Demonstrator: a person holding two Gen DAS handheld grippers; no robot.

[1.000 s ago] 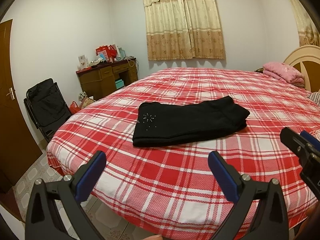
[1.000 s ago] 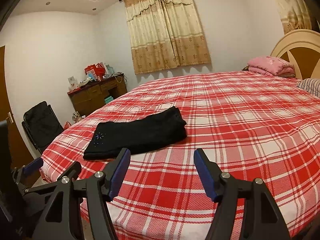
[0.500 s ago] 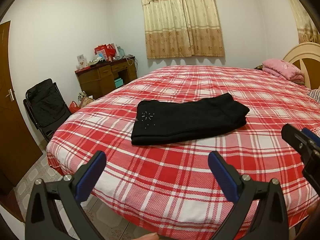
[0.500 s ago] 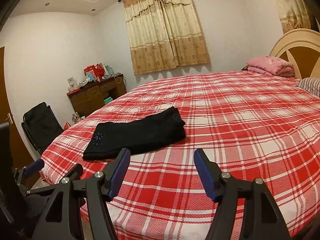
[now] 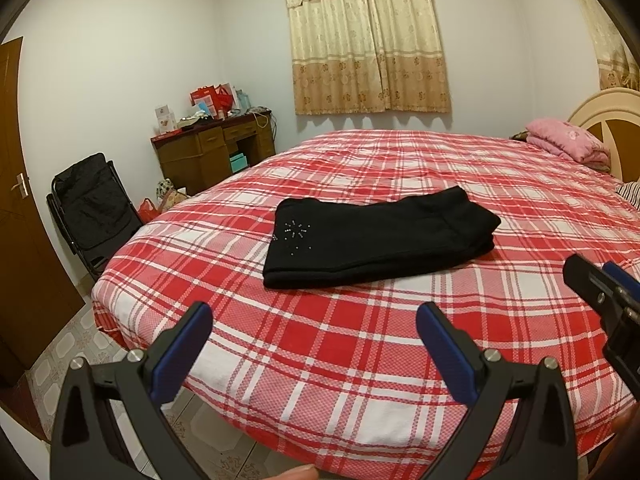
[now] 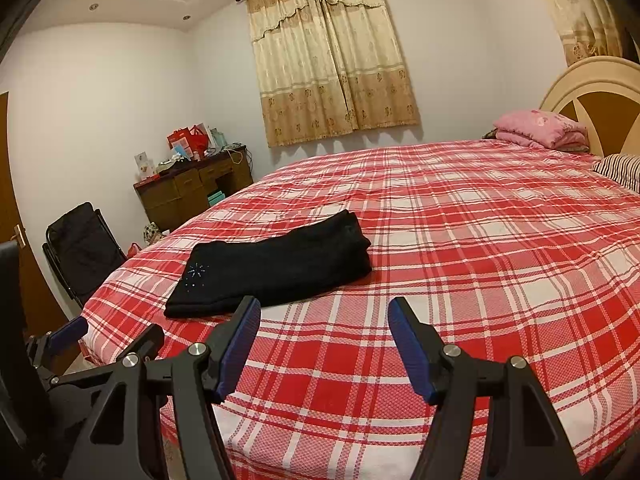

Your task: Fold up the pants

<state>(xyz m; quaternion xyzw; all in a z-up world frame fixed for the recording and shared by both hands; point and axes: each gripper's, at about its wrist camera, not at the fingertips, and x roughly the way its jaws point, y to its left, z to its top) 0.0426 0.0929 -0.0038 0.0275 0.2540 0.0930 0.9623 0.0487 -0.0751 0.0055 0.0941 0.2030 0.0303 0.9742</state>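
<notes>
While both sets of fingers are held apart and empty, the folded pants are seen lying crosswise ahead on the bed, nearer the left gripper than the right gripper.

Left gripper and right gripper, jaws wide apart, level.

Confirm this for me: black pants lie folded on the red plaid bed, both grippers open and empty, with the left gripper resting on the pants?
Not quite. The left gripper hangs apart from the pants, short of them above the bed, as the left wrist view shows. The rest holds: the right gripper is open and empty too.
</notes>
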